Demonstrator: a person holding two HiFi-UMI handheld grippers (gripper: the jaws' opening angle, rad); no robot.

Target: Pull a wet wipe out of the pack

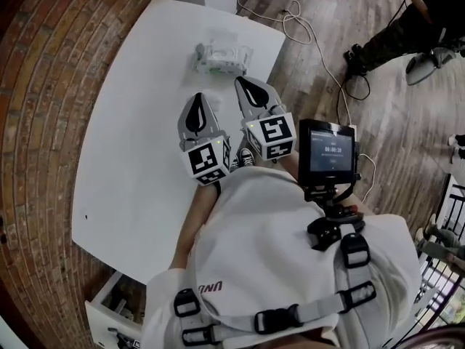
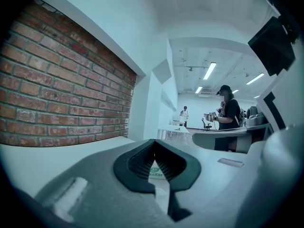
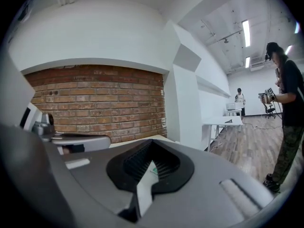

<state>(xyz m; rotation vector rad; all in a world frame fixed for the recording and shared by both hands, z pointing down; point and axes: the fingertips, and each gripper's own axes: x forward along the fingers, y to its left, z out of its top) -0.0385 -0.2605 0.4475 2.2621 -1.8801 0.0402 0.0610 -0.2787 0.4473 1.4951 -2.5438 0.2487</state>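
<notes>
Overhead, the head view looks steeply down on a white rectangular table (image 1: 131,166) that fills the middle and left of the frame. A soft white plastic pack of wet wipes (image 1: 221,57) lies flat near the table's far edge, at the upper centre of the picture. Below it, at the centre of the frame, two grey hand-held tools point up towards the pack. The left gripper (image 1: 197,99) sits slightly lower and further left, and the right gripper (image 1: 242,81) reaches a little nearer the pack. Both are clear of it, with bare table between. Each carries a black-and-white square-marker cube (image 1: 207,160) at its rear.

In the left gripper view, the left gripper (image 2: 153,141) has its dark ribbed jaws closed tip to tip, with nothing caught between them. Through the small opening behind the tips, the pack (image 2: 155,170) shows with a green label. In the right gripper view, the right gripper (image 3: 152,141) is likewise fully closed and empty, with a sliver of white table visible behind the tips.

A red brick wall (image 2: 61,94) stands at the left of the left gripper view. A pale wooden floor (image 1: 378,100) with white cables (image 1: 294,20) takes up the upper right of the head view. A small black screen (image 1: 328,151) is strapped to the person's chest at centre right.
</notes>
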